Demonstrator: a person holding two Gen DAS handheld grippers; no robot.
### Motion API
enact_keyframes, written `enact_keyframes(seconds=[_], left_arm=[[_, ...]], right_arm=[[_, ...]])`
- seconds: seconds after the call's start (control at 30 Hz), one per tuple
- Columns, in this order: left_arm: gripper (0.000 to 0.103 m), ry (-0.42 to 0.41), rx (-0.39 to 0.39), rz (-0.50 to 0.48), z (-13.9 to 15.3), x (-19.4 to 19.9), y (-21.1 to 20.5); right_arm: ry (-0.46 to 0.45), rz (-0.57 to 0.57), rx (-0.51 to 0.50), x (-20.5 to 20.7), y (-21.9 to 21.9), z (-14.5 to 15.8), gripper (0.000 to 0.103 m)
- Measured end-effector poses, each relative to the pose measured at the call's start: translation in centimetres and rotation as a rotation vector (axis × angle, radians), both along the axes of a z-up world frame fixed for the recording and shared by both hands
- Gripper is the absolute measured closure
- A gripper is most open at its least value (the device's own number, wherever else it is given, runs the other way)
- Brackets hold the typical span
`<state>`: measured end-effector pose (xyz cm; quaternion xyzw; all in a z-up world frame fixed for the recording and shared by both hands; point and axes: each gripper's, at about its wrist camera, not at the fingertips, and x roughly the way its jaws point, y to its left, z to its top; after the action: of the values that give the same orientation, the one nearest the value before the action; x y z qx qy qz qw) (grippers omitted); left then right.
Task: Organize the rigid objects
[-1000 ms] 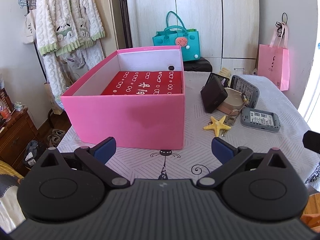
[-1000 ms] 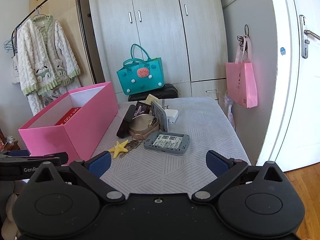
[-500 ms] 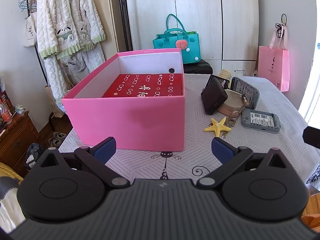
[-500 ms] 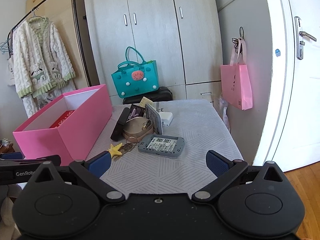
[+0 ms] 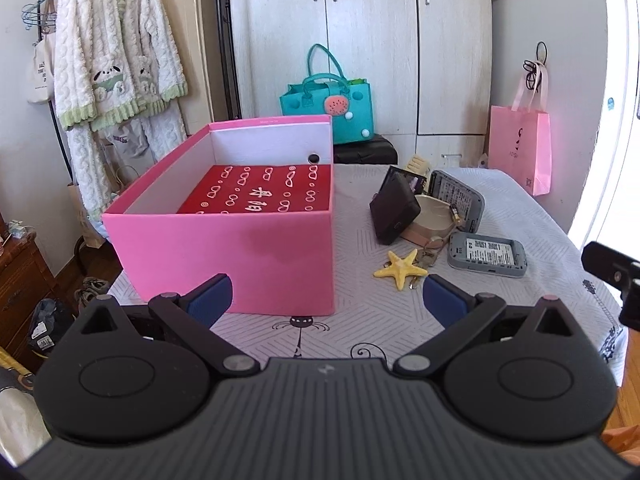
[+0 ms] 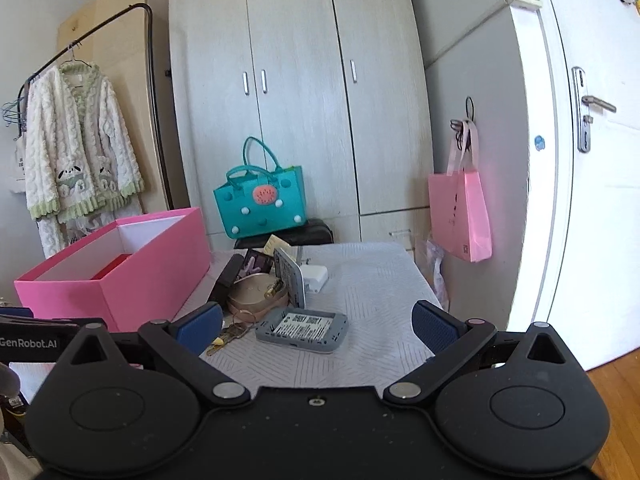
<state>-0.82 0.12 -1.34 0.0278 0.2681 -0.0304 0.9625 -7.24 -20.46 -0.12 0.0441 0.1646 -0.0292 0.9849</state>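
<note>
An open pink cardboard box (image 5: 240, 248) sat on the worktop (image 5: 400, 320), which was covered by a pale grey cloth with a chevron pattern. Inside the box lay a flat red packet with white printing (image 5: 264, 196), covering most of the floor and lying toward the right wall; a small dark hole showed in the far white inner wall.

At about two o'clock from the box, well apart from it, a cluster of rigid things lay on the cloth. A dark brown wallet-like case (image 5: 394, 212) leaned tilted against a round beige compact tin (image 5: 434, 216). Behind the tin a grey device with a printed label (image 5: 456, 200) stood on edge. A second grey rectangular device, label side up, (image 5: 486, 254) lay flat at the near right of the cluster. A yellow starfish keyring (image 5: 400, 266) rested just beside a bunch of keys, touching them, at the near edge of the cluster. From the right wrist view a white charger block (image 6: 316, 276) showed behind the upright device.

The left gripper (image 5: 326, 296) hovered over the near edge of the worktop, its blue-padded fingers spread wide and holding nothing. The right gripper (image 6: 318, 326) hung likewise, its fingers wide apart and bare, with the flat grey device framed between them but farther off.
</note>
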Motion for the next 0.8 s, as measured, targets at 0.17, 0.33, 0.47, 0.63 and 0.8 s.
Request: enact_keyframes(seconds=[0.17, 0.33, 0.47, 0.63, 0.8], left_arm=[[0.0, 0.036, -0.046, -0.016, -0.3, 0.4, 0.2], [0.002, 0.024, -0.019, -0.007, -0.5, 0.4, 0.0], [0.002, 0.024, -0.056, 0.003, -0.4, 0.6, 0.4], [0.002, 0.025, -0.05, 0.01, -0.6, 1.0, 0.4], [0.002, 0.038, -0.042, 0.028, -1.1, 1.6, 0.3]], right_arm=[[0.001, 0.024, -0.015, 0.4, 0.0, 0.0, 0.001], [0.016, 0.069, -0.011, 0.6, 0.3, -0.1, 0.001], [0.033, 0.102, 0.018, 0.7, 0.4, -0.3, 0.001], [0.049, 0.125, 0.041, 1.0, 0.5, -0.4, 0.001], [0.052, 0.141, 0.032, 1.1, 0.8, -0.5, 0.001]])
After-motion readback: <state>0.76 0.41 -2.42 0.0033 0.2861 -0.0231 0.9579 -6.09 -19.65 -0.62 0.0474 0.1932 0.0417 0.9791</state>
